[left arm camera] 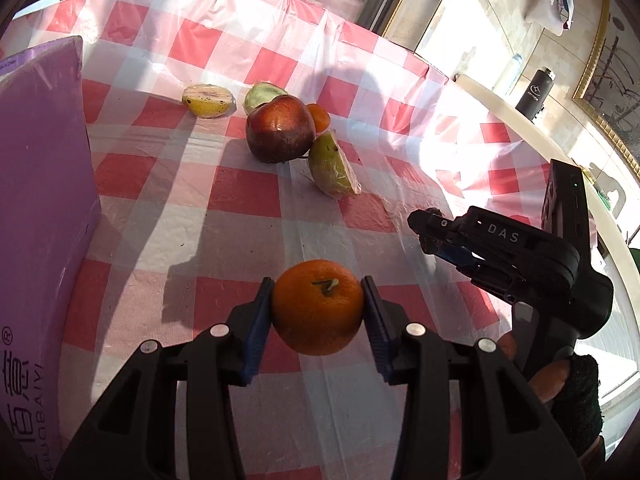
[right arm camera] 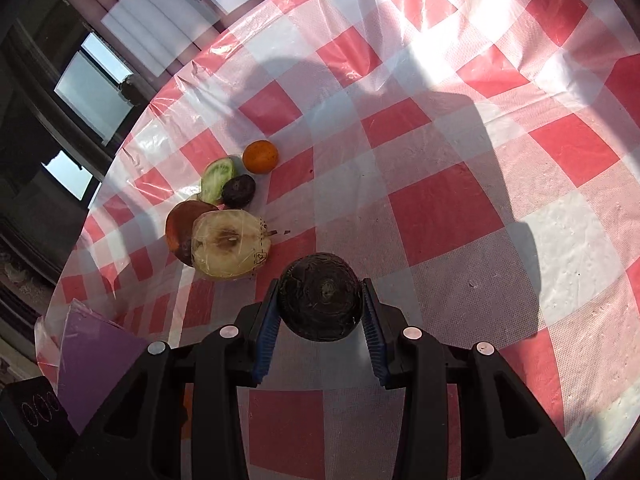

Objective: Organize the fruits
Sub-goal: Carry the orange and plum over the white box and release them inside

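In the left wrist view my left gripper [left arm camera: 318, 286] is shut on an orange tangerine [left arm camera: 318, 312], its stem facing up, held just above the checked tablecloth [left arm camera: 248, 200]. Beyond it lies a cluster of fruit: a red apple [left arm camera: 280, 128], a wrapped green wedge [left arm camera: 332, 168], a yellow half [left arm camera: 208, 100], a green half [left arm camera: 262, 94] and a small orange [left arm camera: 320, 117]. My right gripper [left arm camera: 425, 234] reaches in from the right. In the right wrist view that right gripper [right arm camera: 320, 286] is shut on a dark round fruit [right arm camera: 320, 300], near a wrapped cut half [right arm camera: 230, 248].
A purple box [left arm camera: 40, 200] stands along the left, also seen as the purple box [right arm camera: 96, 356] low in the right wrist view. The round table's edge [right arm camera: 132, 148] curves past the fruit pile, with windows behind. A black bottle [left arm camera: 534, 92] stands on a ledge at the right.
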Demonstrator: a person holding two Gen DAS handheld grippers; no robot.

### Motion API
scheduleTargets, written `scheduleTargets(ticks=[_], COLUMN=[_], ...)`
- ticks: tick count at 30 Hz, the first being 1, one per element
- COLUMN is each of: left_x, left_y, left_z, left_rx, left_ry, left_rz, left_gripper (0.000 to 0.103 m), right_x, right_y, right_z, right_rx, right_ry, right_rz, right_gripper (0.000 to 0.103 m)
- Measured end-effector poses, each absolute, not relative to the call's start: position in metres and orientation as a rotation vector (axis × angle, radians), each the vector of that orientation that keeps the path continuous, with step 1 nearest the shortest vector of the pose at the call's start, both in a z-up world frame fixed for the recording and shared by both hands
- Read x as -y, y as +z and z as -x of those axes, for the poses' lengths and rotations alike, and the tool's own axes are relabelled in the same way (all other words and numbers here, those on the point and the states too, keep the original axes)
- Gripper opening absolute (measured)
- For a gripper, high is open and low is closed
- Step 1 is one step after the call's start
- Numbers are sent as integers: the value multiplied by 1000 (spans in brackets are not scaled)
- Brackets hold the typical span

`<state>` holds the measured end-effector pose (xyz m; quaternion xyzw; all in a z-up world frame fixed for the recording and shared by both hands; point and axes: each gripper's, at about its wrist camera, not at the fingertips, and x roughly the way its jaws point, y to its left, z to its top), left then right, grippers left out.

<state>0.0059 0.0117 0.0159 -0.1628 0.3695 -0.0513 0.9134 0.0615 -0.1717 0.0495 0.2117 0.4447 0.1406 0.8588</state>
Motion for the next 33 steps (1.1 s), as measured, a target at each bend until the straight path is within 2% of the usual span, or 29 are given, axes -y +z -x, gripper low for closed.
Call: scheduleTargets(ticks=[8, 20, 33], left_x=[-24, -21, -18], left_y=[18, 24, 92], left_z=[61, 122, 188], left_rx=[-724, -701, -452], left_ry=[-86, -104, -14], left_rz=[350, 317, 156], left_gripper=[43, 43, 43], right_x=[157, 132, 129], right_y=[70, 74, 87], right_z=[33, 91, 116], right_rx=[-804, -822, -712], right_ry=[425, 521, 565], right_rz=[-412, -326, -381], right_gripper=[38, 38, 38])
